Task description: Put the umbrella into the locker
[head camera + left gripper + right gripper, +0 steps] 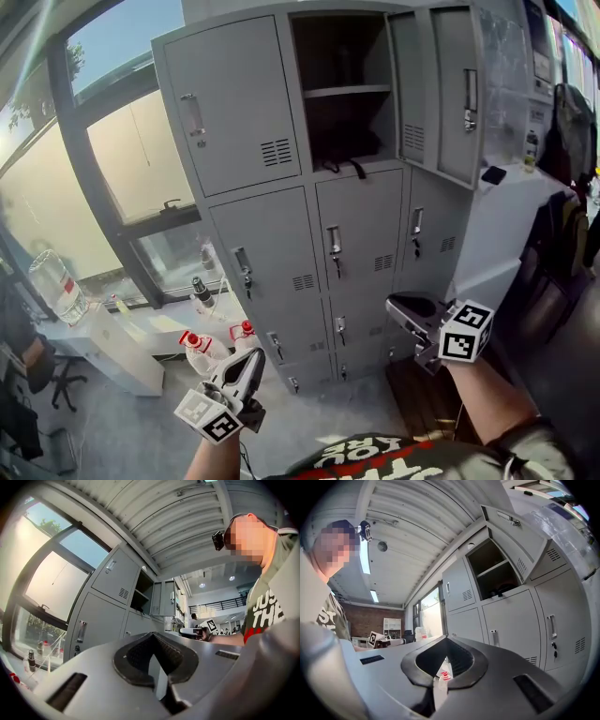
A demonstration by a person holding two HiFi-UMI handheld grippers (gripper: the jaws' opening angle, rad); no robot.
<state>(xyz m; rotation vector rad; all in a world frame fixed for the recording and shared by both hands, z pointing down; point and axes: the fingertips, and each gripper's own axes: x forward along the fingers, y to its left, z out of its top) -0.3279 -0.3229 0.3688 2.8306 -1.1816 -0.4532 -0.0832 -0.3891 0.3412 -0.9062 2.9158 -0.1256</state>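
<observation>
Open locker compartment (319,56) holds a dark umbrella (349,148) under its shelf (345,91). Left gripper (251,356) and right gripper (394,303) are empty, jaws pressed together.

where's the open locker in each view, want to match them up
Head view: open locker at top centre.
Left gripper view: open locker small, just left of centre.
Right gripper view: open locker right of centre, upper half.
Shared landmark: the big window beside the lockers.
</observation>
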